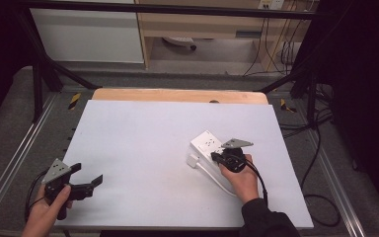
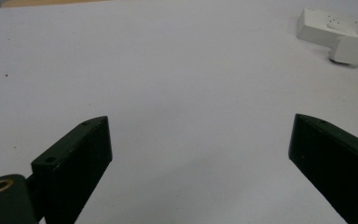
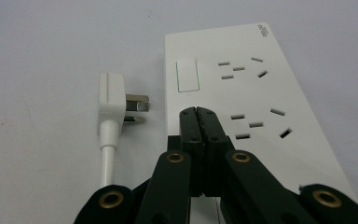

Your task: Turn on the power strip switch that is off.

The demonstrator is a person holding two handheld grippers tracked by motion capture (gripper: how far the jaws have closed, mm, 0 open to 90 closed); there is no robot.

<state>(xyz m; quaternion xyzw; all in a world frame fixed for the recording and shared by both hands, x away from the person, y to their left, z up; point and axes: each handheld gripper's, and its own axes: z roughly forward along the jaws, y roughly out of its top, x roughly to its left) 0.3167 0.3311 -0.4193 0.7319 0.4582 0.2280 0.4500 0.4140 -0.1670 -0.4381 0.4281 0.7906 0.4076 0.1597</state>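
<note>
A white power strip (image 3: 242, 93) and white plug (image 3: 111, 100) with silver prongs lie on a pale grey-white table (image 1: 143, 148); both grippers' fingers (image 2: 74, 158) are black with brass rivets.

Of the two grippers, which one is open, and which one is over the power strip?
The left gripper is open, its jaws wide apart above the bare table. The right gripper is shut, jaws pressed together with nothing between them, over the white power strip.

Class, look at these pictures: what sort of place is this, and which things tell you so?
Probably a lab or workshop recording bench: a black metal frame surrounds the white-topped table, loose cables trail on the floor, and a hand-held gripper works there.
</note>
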